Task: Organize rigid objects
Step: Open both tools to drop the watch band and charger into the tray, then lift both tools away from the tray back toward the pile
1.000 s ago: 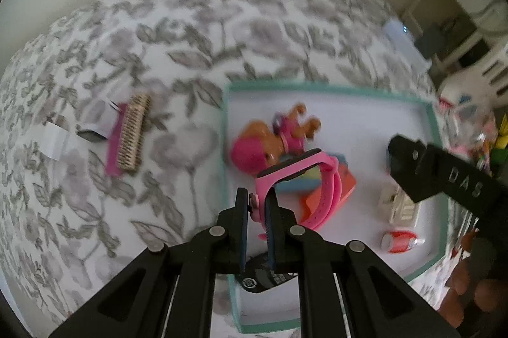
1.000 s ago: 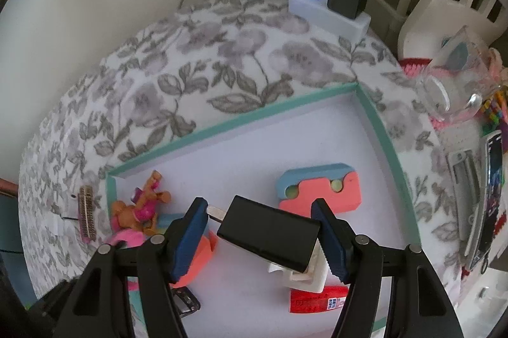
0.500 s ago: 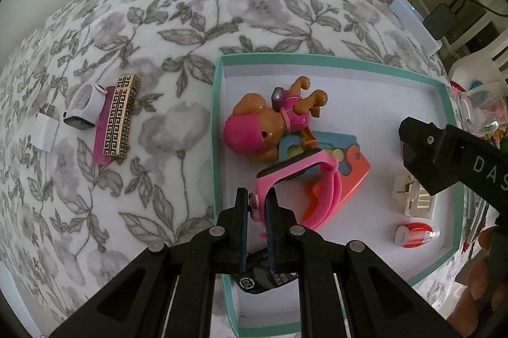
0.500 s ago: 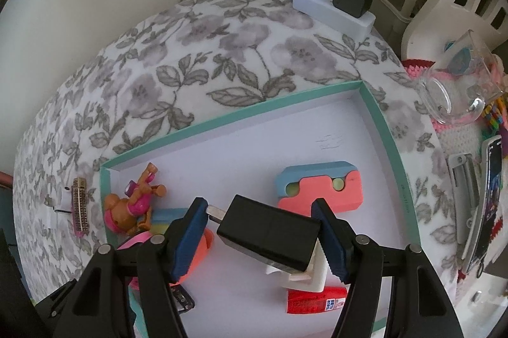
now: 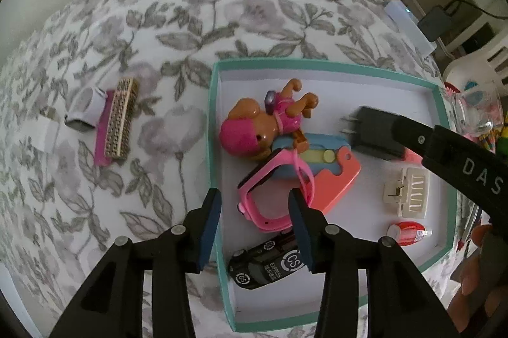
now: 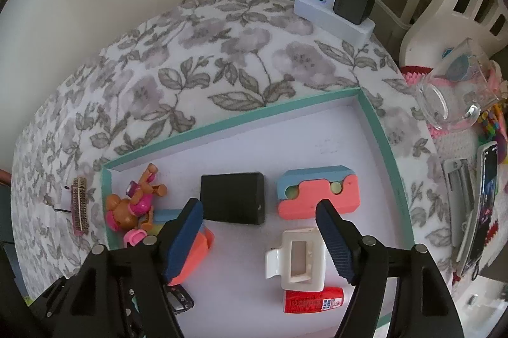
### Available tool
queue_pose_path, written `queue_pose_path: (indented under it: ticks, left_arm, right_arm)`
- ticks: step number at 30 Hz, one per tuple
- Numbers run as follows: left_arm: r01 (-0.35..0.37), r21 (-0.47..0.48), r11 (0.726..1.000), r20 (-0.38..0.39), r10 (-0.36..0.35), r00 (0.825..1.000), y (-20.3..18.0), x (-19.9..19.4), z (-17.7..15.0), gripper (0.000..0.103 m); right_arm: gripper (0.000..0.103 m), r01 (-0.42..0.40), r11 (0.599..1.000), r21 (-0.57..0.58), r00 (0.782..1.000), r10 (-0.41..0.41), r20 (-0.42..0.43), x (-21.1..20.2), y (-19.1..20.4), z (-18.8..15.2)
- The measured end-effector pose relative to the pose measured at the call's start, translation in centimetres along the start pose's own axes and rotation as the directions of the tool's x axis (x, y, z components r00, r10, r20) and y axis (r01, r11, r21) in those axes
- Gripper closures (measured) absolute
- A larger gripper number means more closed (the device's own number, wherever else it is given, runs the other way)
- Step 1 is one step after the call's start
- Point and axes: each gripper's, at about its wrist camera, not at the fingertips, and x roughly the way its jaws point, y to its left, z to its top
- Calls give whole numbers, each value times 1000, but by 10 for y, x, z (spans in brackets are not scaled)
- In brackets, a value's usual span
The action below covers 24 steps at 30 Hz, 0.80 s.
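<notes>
Both claws pointed steeply down over the teal-rimmed tray [image 5: 317,65], each with jaws opening and nothing pressed between the pads.

Left gripper [image 5: 255,222]: half spread, the pink watch [image 5: 270,195] lying loose in the gap, nearer the right-hand pad, draped over the coral-and-blue foam block [image 5: 333,176] just ahead. Bright pink plastic, square face frame toward the claw, strap looping away and up toward the toy dog [image 5: 266,122]; long axis slanted across the line of the fingers. Black tag-like item [image 5: 266,265] directly under the claw's heel.

Right gripper [image 6: 258,212]: spread wide, black charger [image 6: 233,198] flat on the tray floor just ahead of the left-hand pad, apart from both pads. Matte black brick, long side running crosswise to the claw; prongs seen only from the left wrist view. Second foam block [image 6: 317,192] just ahead of the right-hand pad, white hair clip [image 6: 295,258] below between the fingers, red tube [image 6: 312,300] nearest the wrist.

Probably next: the things left outside the tray. Gold-and-pink hair clip [image 5: 119,122] and white strap piece [image 5: 85,112] well off to the left of the left claw, on the floral cloth [image 5: 222,20]; clip's long axis roughly along the fingers' direction, so likely a wrist turn needed for a crosswise pinch. Left claw clearly the nearer one.
</notes>
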Motion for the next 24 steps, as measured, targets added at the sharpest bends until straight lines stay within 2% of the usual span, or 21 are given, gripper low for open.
queue_pose_path:
  ticks: [2, 4, 10, 13, 14, 16, 18, 19, 20, 22, 24]
  left_arm:
    - [0, 5, 1000, 11, 0, 1000, -1, -5, 1, 52]
    - [3, 9, 1000, 22, -3, 1000, -1, -10, 3, 48]
    - [-3, 8, 1000, 81, 2, 997, 2, -32, 6, 45]
    - [-9, -10, 1000, 116, 10, 993, 8, -43, 8, 30]
    - [-15, -17, 1000, 130, 17, 991, 11, -46, 9, 30]
    - [-23, -33, 999, 149, 28, 988, 16, -52, 11, 30]
    - [-25, -56, 998, 164, 33, 986, 22, -56, 13, 30]
    - [-25, -66, 998, 169, 36, 985, 26, -58, 14, 27]
    - [-28, -80, 996, 174, 42, 984, 30, -59, 15, 18]
    - [-54, -122, 991, 176, 75, 982, 41, -58, 15, 10]
    - [-77, -170, 982, 172, 107, 979, 53, -57, 16, 10]
  right_arm:
    - [16, 0, 1000, 5, 1000, 0, 11, -3, 0, 1]
    - [16, -8, 1000, 19, 999, 7, 33, -8, -2, 1]
    - [16, -24, 999, 46, 994, 19, 106, -29, -6, 6]
    - [15, -27, 999, 44, 990, 21, 138, -40, -7, 8]
    - [9, -32, 998, 46, 989, 25, 146, -43, -7, 8]
    - [0, -38, 998, 48, 987, 30, 161, -47, -8, 9]
    - [0, -38, 998, 46, 984, 30, 174, -51, -8, 10]
    - [0, -37, 998, 45, 984, 29, 176, -52, -8, 10]
    - [0, -37, 998, 44, 983, 28, 179, -52, -7, 9]
    - [0, -31, 999, 42, 983, 23, 181, -52, -7, 9]
    - [0, -25, 999, 41, 984, 18, 178, -50, -6, 9]
